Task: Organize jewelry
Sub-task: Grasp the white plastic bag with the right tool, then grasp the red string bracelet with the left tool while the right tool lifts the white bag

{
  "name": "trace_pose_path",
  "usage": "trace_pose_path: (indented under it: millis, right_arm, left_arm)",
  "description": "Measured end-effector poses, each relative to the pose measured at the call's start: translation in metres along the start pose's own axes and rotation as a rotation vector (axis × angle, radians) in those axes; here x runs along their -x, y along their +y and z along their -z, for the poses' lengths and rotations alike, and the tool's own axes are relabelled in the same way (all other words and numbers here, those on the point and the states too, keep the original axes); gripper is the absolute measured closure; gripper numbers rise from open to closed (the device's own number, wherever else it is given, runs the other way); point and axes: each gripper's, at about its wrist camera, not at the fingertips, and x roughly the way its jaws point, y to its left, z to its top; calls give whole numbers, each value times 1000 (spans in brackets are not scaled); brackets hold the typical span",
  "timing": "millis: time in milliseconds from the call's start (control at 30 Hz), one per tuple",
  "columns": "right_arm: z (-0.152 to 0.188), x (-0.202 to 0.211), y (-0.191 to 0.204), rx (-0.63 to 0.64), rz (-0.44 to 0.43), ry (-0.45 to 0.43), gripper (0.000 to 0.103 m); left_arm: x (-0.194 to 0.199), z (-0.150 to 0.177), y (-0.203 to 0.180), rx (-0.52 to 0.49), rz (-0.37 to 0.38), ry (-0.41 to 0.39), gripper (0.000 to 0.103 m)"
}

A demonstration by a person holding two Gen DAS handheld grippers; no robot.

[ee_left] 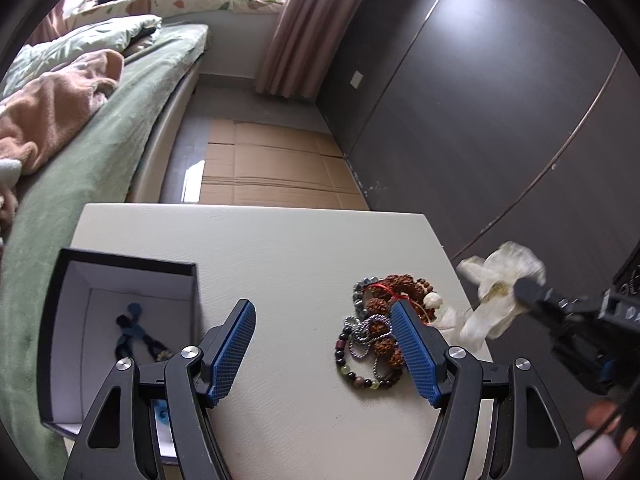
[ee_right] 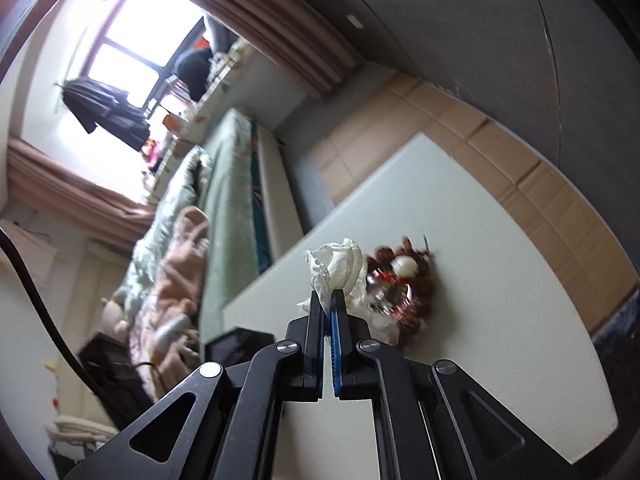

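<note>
A heap of bead bracelets and chains [ee_left: 376, 328] lies on the white table [ee_left: 280, 256], right of centre. My left gripper [ee_left: 324, 320] hangs open over the table, its right finger [ee_left: 412, 344] in front of the heap's edge and nothing between the pads. A black box with a white lining [ee_left: 120, 320] stands at the left and holds a dark beaded piece [ee_left: 140, 336]. My right gripper [ee_right: 329, 300] is shut on a crumpled clear plastic pouch [ee_right: 340, 268], lifted off the table; in the left wrist view the pouch [ee_left: 500, 288] hangs at the table's right edge. The brown bead heap [ee_right: 404, 284] lies just behind it.
A bed with a green cover [ee_left: 100, 140] runs along the left of the table. Flattened cardboard [ee_left: 272, 168] covers the floor beyond it. Dark wardrobe doors [ee_left: 500, 100] stand to the right. A person's hand [ee_left: 608, 416] shows at the lower right.
</note>
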Motion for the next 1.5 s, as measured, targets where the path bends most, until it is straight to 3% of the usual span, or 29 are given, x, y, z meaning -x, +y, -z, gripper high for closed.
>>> trace_pose_path:
  millis: [100,233,633,767,833,867,1167,1500]
  right_arm:
    - [-6,10,1,-14,-19,-50,98]
    - [-17,14,-2,-26,45,-115,98]
    - [-41,8,-30,-146,73,-127,98]
    - [-40,5,-31,-160,66,-118,98]
    - [-41,3,-32,-163,62,-111,98]
    - [-42,2,-32,-163,60,-108,98]
    - [-40,2,-29,-141,42,-97,98]
    - [-20,0,7,-36,-60,-93,98]
  left_arm:
    - [-8,-3,-5,-4,15,9,35]
    - [-26,-6,-18,-12,46,37,43]
    - [-63,7,-62,-127,103,124,53]
    - [-73,8,-67,-135,107,140,68]
    - [-77,10,-68,-137,111,153,94]
    - [-78,10,-68,-137,105,160,97]
    - [-38,-1,-53,-112,122,49,100]
    - [6,-7,-24,-48,125,-17,100]
